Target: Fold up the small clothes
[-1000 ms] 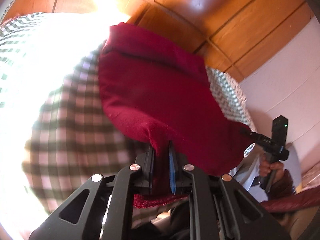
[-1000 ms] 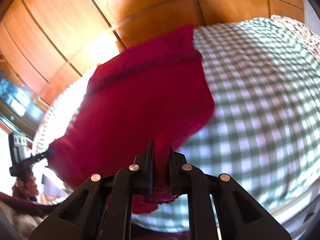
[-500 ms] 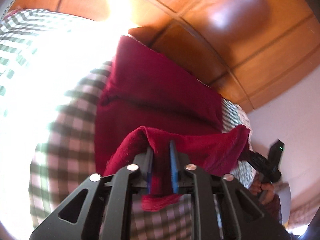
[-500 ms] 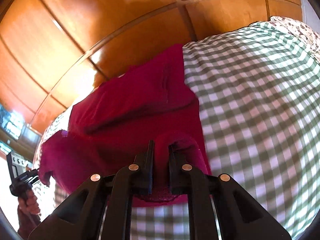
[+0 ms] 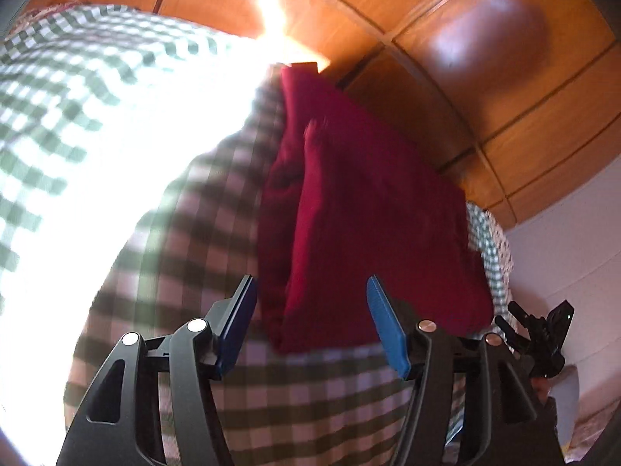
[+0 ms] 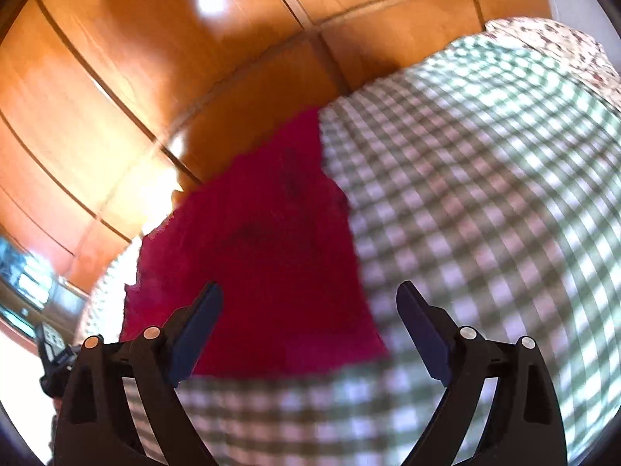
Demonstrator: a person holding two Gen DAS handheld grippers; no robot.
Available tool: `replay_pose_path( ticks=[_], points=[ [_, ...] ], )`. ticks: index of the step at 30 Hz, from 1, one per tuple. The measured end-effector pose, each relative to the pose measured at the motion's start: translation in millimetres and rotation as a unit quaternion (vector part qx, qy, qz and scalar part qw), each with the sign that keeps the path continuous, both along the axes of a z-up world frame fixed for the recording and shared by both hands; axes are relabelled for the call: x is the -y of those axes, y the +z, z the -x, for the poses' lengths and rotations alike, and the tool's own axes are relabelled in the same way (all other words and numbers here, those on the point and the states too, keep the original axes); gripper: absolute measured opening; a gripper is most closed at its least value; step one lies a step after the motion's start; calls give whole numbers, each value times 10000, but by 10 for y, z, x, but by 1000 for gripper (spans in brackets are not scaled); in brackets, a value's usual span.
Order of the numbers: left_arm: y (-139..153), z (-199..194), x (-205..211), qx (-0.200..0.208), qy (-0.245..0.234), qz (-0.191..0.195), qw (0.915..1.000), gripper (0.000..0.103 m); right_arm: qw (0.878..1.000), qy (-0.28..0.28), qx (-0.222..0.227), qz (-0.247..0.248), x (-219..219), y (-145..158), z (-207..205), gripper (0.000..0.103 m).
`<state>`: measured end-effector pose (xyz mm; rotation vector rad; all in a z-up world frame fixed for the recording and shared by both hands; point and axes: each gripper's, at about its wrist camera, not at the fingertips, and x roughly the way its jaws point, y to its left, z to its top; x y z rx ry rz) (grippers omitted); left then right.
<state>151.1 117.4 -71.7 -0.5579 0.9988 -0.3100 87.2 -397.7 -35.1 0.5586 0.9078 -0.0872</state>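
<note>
A dark red garment [image 5: 368, 213] lies folded over on the green-and-white checked bed cover [image 5: 116, 136], its doubled edge near me. My left gripper [image 5: 310, 291] hovers just above that near edge; its jaws are opening and the blue pads [image 5: 384, 326] touch nothing. In the right wrist view the same red garment [image 6: 264, 256] lies flat ahead. My right gripper [image 6: 310, 295] is over its near right corner, jaws opening wide, with cloth below them but not pinched. The other gripper shows at the right edge [image 5: 543, 334] and at the lower left [image 6: 54, 353].
Glossy wooden wardrobe panels [image 6: 155, 77] rise right behind the bed's far edge. Strong sunlight washes out the checked cover [image 5: 77, 272] on the left. A floral pillow or cloth [image 6: 559, 42] lies at the far right corner. A pale wall [image 5: 574, 233] stands to the right.
Both grippers carried the red garment's near edge forward over the rest, then opened and let it go. The garment now lies folded on the bed.
</note>
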Motion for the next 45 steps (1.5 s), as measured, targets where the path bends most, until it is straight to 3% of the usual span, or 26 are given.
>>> replay_pose_path(
  ticks=[2,3,6,9,11,13,20,24,28,30,32,34,40,41,42,44,45],
  points=[
    [-65,35,13,-91,-119,-29,9999,56,9993,96,-239,259,-56,-156,68,90],
    [-77,68,53,-97,-181,-36,9998,49,9987,131,-321,363,-87,-231,73,88],
    [-84,7,223,-30,-242,-309,9992,41,9981,198,-388,447,-151,-375,5,74],
    [-82,-89,322,-72,-254,-414,9988,21,9982,198,-357,435,-189,-427,-131,52],
    [-35,-109,381,-22,-281,-502,9983,18,9978,199,-428,475,-212,-425,-174,32],
    [-18,-14,407,41,-340,-601,9976,17,9975,294,-450,462,-237,-378,-140,25],
    [-7,587,132,-34,-617,-410,9972,16,9958,618,-450,511,-368,-169,368,22],
    [-58,1083,79,-203,-805,-192,9964,16,9932,788,-738,444,-400,-191,834,21],
    [-32,1341,57,-281,-928,-159,9952,20,9878,1098,-1019,418,-480,-172,1206,21],
    [11,1304,19,-253,-866,-206,9957,28,9865,1195,-1052,395,-477,-159,1256,21],
    [51,1218,-34,-178,-819,-190,9963,43,9873,1144,-994,479,-449,-114,1227,39],
    [113,1073,-49,-51,-713,-213,9972,45,9907,998,-804,452,-384,-48,1137,58],
    [232,577,71,213,-668,-446,9965,45,9932,678,-554,771,-273,8,699,59],
    [225,510,96,212,-691,-475,9963,44,9932,649,-556,790,-258,-25,620,59],
    [200,446,129,192,-711,-507,9960,38,9932,647,-563,792,-259,-48,569,59],
    [164,344,241,147,-795,-613,9948,20,9925,672,-598,832,-258,-99,473,47],
    [156,320,285,166,-778,-731,9941,11,9917,718,-640,858,-276,-123,439,35]
  ],
)
